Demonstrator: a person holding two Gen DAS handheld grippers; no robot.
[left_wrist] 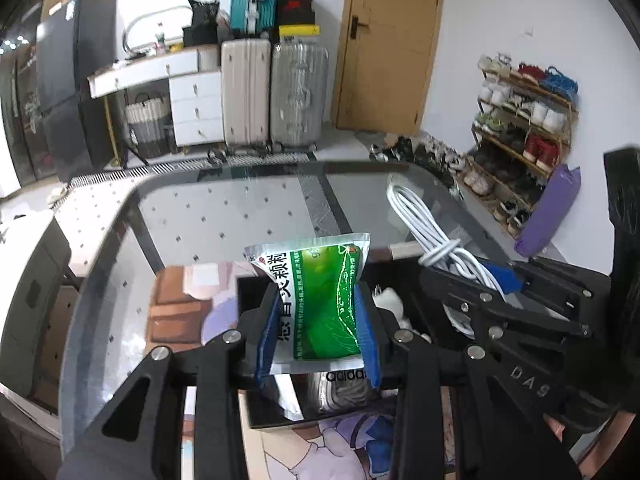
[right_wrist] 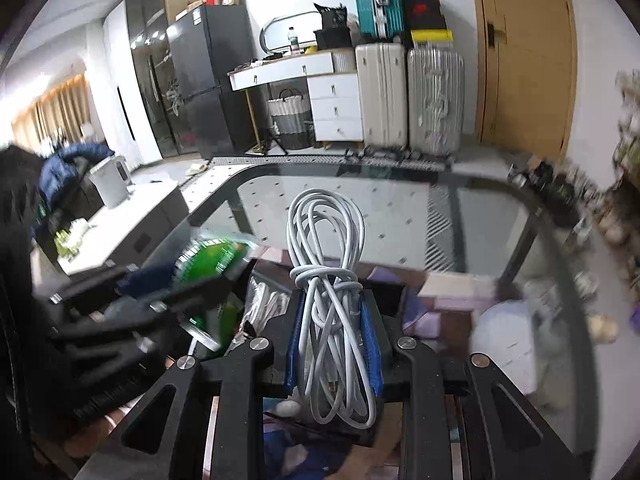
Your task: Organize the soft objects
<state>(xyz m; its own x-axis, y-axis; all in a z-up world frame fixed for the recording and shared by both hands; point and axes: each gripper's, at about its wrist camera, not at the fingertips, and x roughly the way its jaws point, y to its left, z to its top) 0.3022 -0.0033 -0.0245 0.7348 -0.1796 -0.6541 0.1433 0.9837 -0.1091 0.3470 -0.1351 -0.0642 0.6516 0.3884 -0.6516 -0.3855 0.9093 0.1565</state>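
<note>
while your left gripper (left_wrist: 318,320) is clamped on the green sachet (left_wrist: 324,304), its blue pads pressing both sides, you hold the packet upright above a black box (left_wrist: 276,408) on the glass table (left_wrist: 224,216). your right gripper (right_wrist: 334,344) is closed on the coiled white cable (right_wrist: 326,248), the loops standing up between its fingers, just right of the sachet and over the same box. a silver packet (left_wrist: 340,392) marked adidas lies inside the box, under the sachet. far behind the table stand two suitcases (left_wrist: 276,96) by a wooden door (left_wrist: 392,40).
</note>
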